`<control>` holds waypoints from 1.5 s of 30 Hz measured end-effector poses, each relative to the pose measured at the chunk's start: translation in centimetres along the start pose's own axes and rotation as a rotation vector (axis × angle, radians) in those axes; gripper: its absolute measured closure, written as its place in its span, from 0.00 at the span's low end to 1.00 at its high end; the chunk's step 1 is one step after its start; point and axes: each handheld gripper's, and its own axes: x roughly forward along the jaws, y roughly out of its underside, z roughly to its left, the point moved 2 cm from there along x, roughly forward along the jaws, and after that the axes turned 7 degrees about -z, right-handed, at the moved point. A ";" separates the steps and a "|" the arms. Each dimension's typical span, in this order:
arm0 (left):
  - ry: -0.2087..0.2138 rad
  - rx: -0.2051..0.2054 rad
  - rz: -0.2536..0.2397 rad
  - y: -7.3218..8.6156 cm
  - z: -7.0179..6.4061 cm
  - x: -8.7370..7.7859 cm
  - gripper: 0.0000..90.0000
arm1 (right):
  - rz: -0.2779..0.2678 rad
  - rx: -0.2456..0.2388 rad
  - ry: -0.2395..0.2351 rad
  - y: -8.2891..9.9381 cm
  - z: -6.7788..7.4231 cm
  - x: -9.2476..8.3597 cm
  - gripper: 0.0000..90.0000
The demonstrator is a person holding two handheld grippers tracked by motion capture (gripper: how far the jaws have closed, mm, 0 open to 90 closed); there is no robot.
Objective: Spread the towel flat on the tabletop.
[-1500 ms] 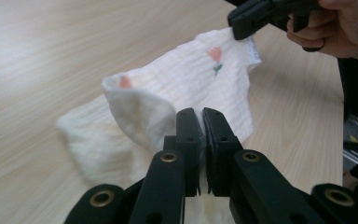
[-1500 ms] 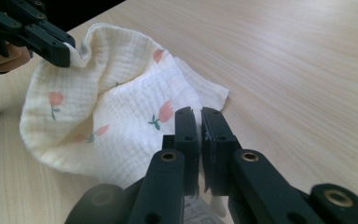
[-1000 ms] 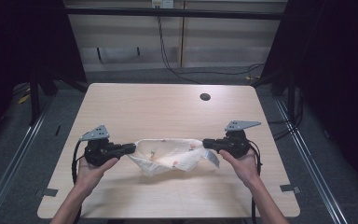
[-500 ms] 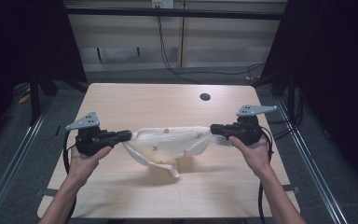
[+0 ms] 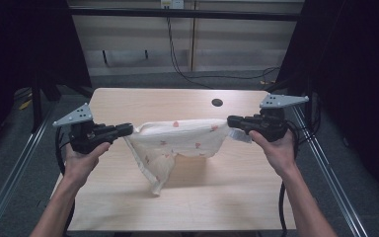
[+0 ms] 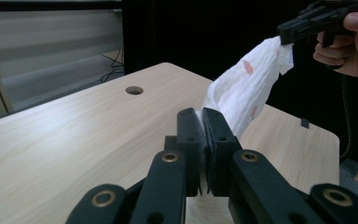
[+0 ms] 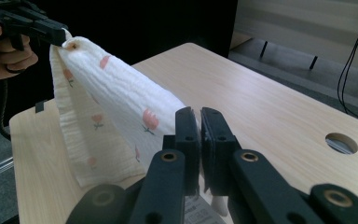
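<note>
White cloth [image 5: 180, 140] stretched between both tongs, above table [image 5: 143, 101]

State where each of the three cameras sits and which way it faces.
High view: above the person's side, looking forward and down on the table; both forearms, left claw and right claw stretch the cloth.
Left gripper view: on the left claw, looking along its jaws and the cloth to the right claw.
Right gripper view: on the right claw, looking along the cloth to the left claw.
All views share cloth and table.
</note>
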 end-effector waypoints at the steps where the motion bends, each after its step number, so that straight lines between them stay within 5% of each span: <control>1: 0.006 0.000 -0.009 -0.1 -0.2 -0.1 0.96 | -0.004 -0.003 0.000 -0.1 0.0 -0.1 0.96; 26: 0.072 0.072 0.020 -1.5 -3.9 0.8 0.96 | -0.073 -0.053 -0.015 -1.4 2.9 -5.9 0.96; 36: 0.055 -0.012 0.063 1.5 -1.4 3.8 0.96 | -0.011 0.010 0.025 1.4 -0.2 -3.6 0.96; 45: 0.031 -0.022 0.093 2.8 -0.4 5.1 0.96 | -0.001 0.051 0.021 2.7 -2.0 -1.6 0.96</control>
